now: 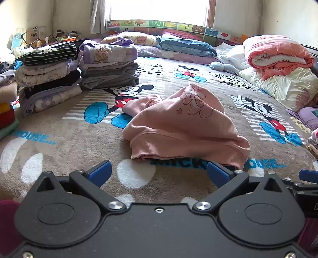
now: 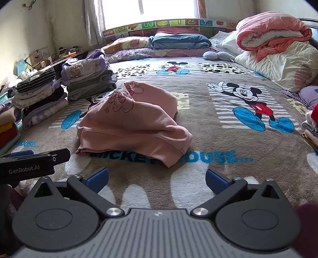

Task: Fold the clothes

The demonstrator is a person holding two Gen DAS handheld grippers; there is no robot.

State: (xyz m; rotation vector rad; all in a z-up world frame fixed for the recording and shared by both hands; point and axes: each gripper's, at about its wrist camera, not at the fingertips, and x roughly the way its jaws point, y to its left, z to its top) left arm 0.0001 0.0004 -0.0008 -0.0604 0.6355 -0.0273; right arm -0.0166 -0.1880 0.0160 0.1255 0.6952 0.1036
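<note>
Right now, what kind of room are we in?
Most likely a home bedroom: a bed under a Mickey Mouse blanket, pillows at the headboard below a curtained window, and stacks of folded clothes along one side.

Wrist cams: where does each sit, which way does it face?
Left wrist: behind the open left tool, facing up the bed at the crumpled pink sweatshirt straight ahead; the right tool's blue tip shows at the right edge.
Right wrist: behind the open right tool, same heading; the sweatshirt sits left of centre, the left tool at the left edge.
Shared: sweatshirt, Mickey blanket, folded stacks, window.
</note>
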